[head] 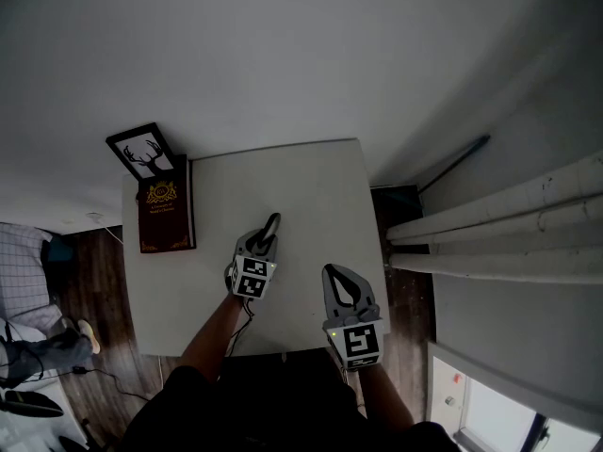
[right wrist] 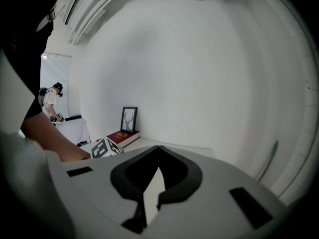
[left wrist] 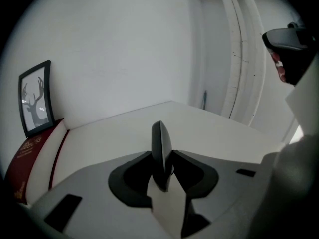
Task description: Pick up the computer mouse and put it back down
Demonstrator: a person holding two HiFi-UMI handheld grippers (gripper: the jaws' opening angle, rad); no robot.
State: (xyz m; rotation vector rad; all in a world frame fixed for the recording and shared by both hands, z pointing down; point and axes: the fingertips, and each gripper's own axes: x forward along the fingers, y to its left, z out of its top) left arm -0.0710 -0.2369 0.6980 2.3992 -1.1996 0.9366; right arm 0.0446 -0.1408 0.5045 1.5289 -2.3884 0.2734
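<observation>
A dark, slim computer mouse [left wrist: 160, 148] stands on edge between the jaws of my left gripper [left wrist: 162, 158], whose pads press on both of its sides. In the head view the mouse [head: 271, 226] sticks out past the left gripper [head: 265, 243] over the middle of the white table [head: 311, 182]. Whether it touches the tabletop I cannot tell. My right gripper [head: 334, 273] hovers over the table's near right part, apart from the mouse. Its jaws meet at the tips with nothing between them, as the right gripper view shows [right wrist: 158, 148].
A dark red book [head: 166, 217] lies at the table's far left corner, with a framed deer picture [head: 144, 152] leaning behind it. White pipes [head: 509, 224] run along the wall to the right. In the right gripper view a person [right wrist: 50, 101] stands far off at the left.
</observation>
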